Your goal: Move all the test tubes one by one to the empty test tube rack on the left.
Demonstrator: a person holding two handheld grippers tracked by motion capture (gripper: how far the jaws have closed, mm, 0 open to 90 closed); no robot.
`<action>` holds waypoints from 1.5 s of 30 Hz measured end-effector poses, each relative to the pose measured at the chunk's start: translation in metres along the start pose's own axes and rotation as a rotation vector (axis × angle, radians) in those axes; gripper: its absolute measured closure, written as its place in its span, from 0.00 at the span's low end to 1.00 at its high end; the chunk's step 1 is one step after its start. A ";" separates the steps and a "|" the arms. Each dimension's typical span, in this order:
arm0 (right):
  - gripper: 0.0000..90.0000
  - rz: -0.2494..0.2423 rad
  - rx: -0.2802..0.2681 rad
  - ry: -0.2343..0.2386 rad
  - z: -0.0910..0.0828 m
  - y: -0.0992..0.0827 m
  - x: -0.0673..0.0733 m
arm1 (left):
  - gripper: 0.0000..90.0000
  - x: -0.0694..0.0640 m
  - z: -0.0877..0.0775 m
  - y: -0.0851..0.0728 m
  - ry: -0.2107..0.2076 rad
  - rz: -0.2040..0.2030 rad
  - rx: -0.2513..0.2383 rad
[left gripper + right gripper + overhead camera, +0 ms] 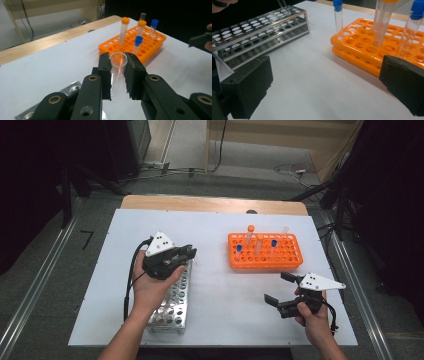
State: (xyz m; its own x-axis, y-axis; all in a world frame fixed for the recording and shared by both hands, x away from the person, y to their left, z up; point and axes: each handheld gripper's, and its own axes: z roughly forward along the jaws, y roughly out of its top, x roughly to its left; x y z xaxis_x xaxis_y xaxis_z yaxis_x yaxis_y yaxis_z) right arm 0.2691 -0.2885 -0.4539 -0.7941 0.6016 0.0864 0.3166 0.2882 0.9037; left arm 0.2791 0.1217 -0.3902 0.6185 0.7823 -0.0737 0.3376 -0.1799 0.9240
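No legible text, label, brand or number appears in any view. The orange-capped tube [382, 22] standing in the orange rack [372, 47] carries printed graduation marks along its wall, but their figures are too blurred to read.

Your left tongs [191, 252]: black body, grey three-cornered plate on top with dark dots, black cable trailing along your forearm. Their arms carry brass-ringed pivot holes and thick black block pads [132, 75]. Your right tongs [279, 288]: same black build, same plate. Your forearms are bare, no sleeves.
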 end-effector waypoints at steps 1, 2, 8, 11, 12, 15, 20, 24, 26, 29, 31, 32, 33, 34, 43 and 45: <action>0.00 0.002 -0.002 -0.004 0.000 0.000 -0.001 | 0.86 0.003 0.000 0.001 0.010 -0.003 -0.003; 0.00 0.007 -0.002 -0.004 0.000 0.000 -0.002 | 0.86 0.007 -0.001 0.002 0.016 -0.006 -0.003; 0.00 0.008 0.009 -0.001 0.003 -0.002 -0.004 | 0.86 0.023 0.001 0.007 0.057 -0.006 0.002; 0.00 0.010 0.005 -0.002 0.003 -0.002 -0.005 | 0.86 0.031 0.004 0.008 0.072 -0.014 0.004; 0.00 0.011 0.005 -0.002 0.003 -0.002 -0.005 | 0.86 0.033 0.005 0.009 0.075 -0.017 0.003; 0.00 0.017 0.006 -0.006 0.003 -0.003 -0.007 | 0.86 0.037 0.010 0.010 0.083 -0.018 0.014; 0.00 0.024 0.002 -0.008 0.002 -0.003 -0.009 | 0.86 0.039 0.021 0.007 0.096 -0.006 0.054; 0.00 0.027 0.002 -0.012 0.002 -0.004 -0.011 | 0.86 0.039 0.028 0.005 0.111 0.007 0.078; 0.00 0.029 0.002 -0.013 0.003 -0.004 -0.011 | 0.86 0.039 0.031 0.003 0.115 0.011 0.090; 0.00 0.026 0.000 -0.012 0.003 -0.004 -0.011 | 0.86 0.038 0.036 0.001 0.123 0.027 0.119; 0.00 0.024 0.002 -0.012 0.003 -0.004 -0.011 | 0.86 0.038 0.040 -0.001 0.124 0.032 0.136; 0.00 0.024 0.003 -0.013 0.003 -0.004 -0.011 | 0.86 0.038 0.041 -0.001 0.124 0.032 0.142; 0.00 0.026 0.004 -0.014 0.003 -0.004 -0.011 | 0.86 0.039 0.042 -0.002 0.122 0.030 0.148; 0.00 0.027 0.004 -0.014 0.004 -0.004 -0.012 | 0.86 0.039 0.044 -0.002 0.123 0.029 0.156; 0.00 0.029 0.006 -0.021 0.005 -0.004 -0.012 | 0.86 0.039 0.054 -0.009 0.121 0.046 0.217; 0.00 0.031 0.007 -0.022 0.005 -0.004 -0.012 | 0.86 0.040 0.055 -0.011 0.116 0.036 0.230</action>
State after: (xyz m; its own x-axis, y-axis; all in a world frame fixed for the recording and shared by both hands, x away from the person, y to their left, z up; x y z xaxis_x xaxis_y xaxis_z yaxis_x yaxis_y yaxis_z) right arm 0.2803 -0.2933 -0.4609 -0.7723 0.6264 0.1055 0.3450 0.2741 0.8977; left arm 0.3392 0.1218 -0.4245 0.5522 0.8336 0.0130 0.4776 -0.3291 0.8147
